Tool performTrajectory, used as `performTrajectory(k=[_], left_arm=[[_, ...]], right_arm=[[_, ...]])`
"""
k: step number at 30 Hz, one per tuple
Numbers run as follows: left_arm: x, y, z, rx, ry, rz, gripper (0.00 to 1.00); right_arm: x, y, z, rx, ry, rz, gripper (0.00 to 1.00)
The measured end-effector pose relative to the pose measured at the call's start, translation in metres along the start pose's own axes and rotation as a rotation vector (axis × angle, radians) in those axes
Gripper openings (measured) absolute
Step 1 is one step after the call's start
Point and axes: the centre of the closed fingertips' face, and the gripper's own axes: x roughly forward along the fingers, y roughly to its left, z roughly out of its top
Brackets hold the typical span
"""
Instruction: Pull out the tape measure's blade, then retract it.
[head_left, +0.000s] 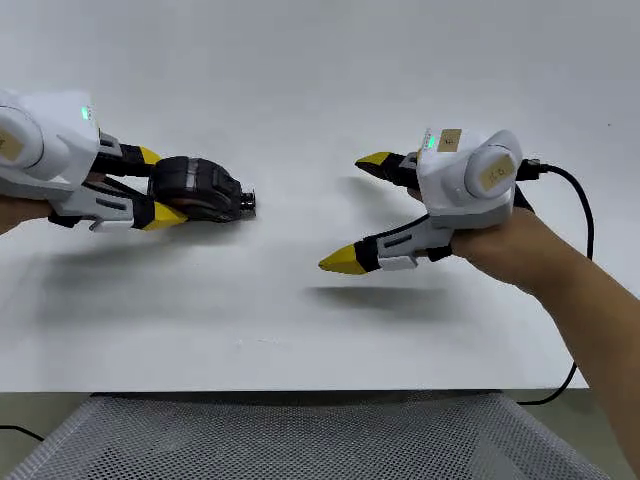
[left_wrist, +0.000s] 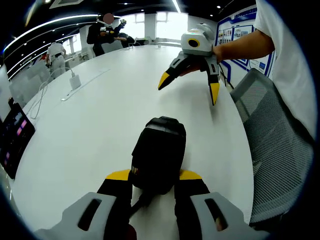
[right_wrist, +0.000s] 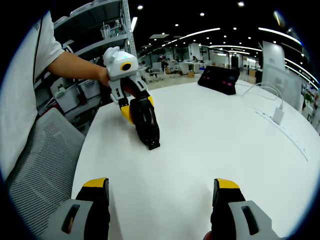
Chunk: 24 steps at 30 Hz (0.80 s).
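A black tape measure (head_left: 200, 190) rests on the white table (head_left: 300, 80), its blade tip facing right and the blade not drawn out. My left gripper (head_left: 157, 187) is shut on its rear, yellow fingertips on both sides of the case. In the left gripper view the tape measure (left_wrist: 159, 150) sits between the two jaws. My right gripper (head_left: 362, 212) hovers open to the right of it, a gap of bare table between them. From the right gripper view the tape measure (right_wrist: 145, 121) lies ahead and to the left, with the left gripper (right_wrist: 131, 107) behind it.
A black cable (head_left: 585, 215) trails from the right gripper over the table's right edge. A grey mesh chair (head_left: 300, 440) stands below the near edge. Far off on the table lie a white charger with cable (left_wrist: 75, 82) and a dark tablet (right_wrist: 217, 79).
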Motion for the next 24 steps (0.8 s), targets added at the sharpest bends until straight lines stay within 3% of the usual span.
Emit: performTrajectory(k=[24], left_arm=[[0.001, -0.001, -0.001, 0.011, 0.039, 0.005, 0.27]], right_arm=[[0.045, 0.005, 0.021, -0.123, -0.033, 0.045, 0.61]])
